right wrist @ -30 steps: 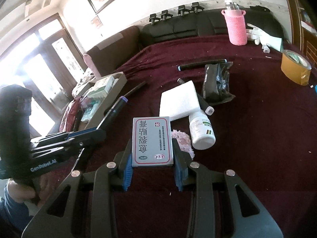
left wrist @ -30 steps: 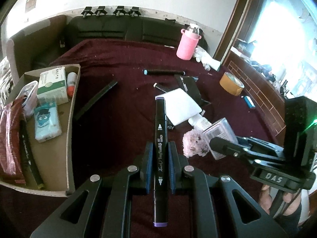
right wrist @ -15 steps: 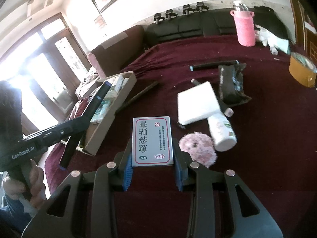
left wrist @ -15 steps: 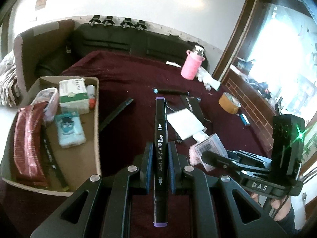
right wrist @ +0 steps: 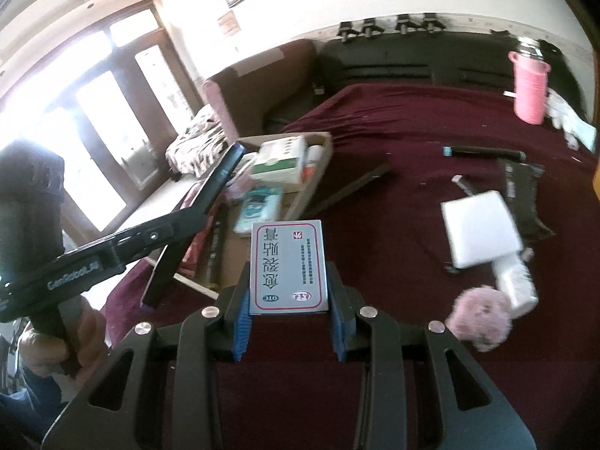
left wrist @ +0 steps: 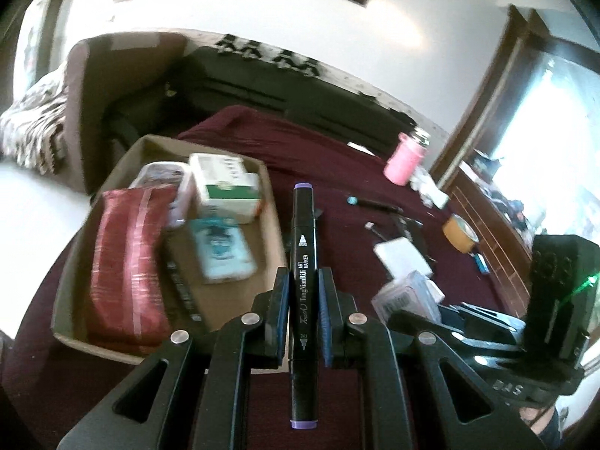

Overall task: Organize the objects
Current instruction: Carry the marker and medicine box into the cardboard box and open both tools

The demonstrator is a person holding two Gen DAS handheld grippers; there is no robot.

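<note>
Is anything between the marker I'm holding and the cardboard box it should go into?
Nothing visible blocks it. The marker, clamped in the left hand-held gripper, points just past the box's near wall. The box is already crowded, but bare cardboard shows near that wall, beside the blue packet.

A cardboard box [left wrist: 270, 202] is set at the left of the desk [left wrist: 337, 172], a bottle [left wrist: 405, 159] stood at the far right, a tape roll [left wrist: 459, 233] laid nearer.
</note>
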